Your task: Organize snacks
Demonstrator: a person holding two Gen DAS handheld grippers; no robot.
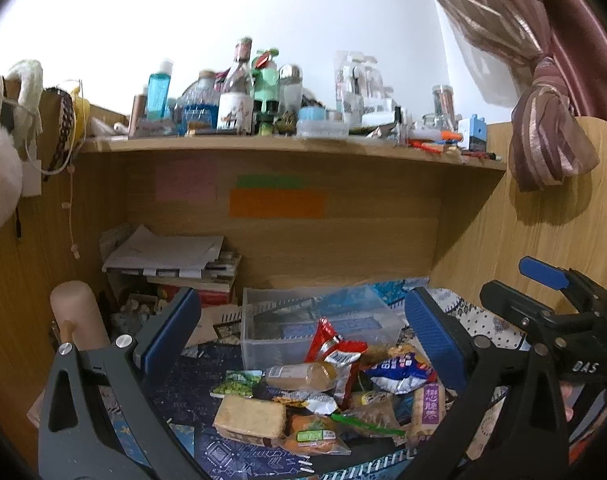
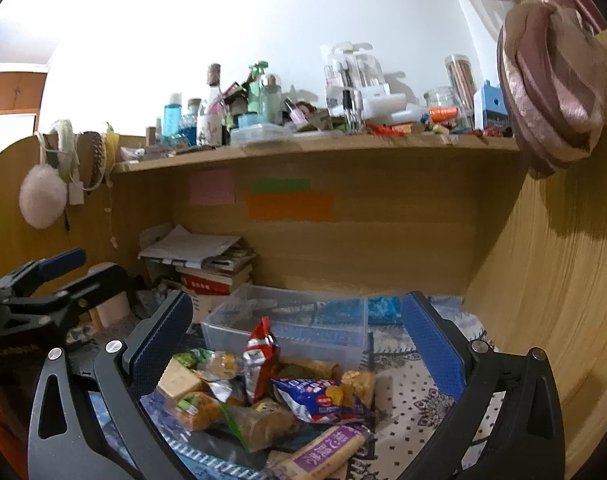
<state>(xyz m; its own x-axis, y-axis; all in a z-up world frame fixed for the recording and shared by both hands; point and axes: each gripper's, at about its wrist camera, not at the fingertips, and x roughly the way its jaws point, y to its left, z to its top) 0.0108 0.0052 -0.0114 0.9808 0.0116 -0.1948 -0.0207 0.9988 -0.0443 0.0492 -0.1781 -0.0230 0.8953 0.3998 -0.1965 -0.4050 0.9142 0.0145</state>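
Grippers: left hand-held gripper (image 1: 299,340) and right hand-held gripper (image 2: 297,340) both spread apart, holding nothing, hovering above the snacks.
Snacks: snack pile (image 2: 271,396) heaped on the desk (image 2: 423,400), near side.
Bin: clear plastic bin (image 1: 263,320) just beyond the pile.
Shelf: cluttered shelf (image 1: 287,146) far above.

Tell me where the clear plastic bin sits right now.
The clear plastic bin sits on the patterned cloth at the back of the desk, just behind the snack pile, right of the stacked books; it shows centrally in both wrist views.
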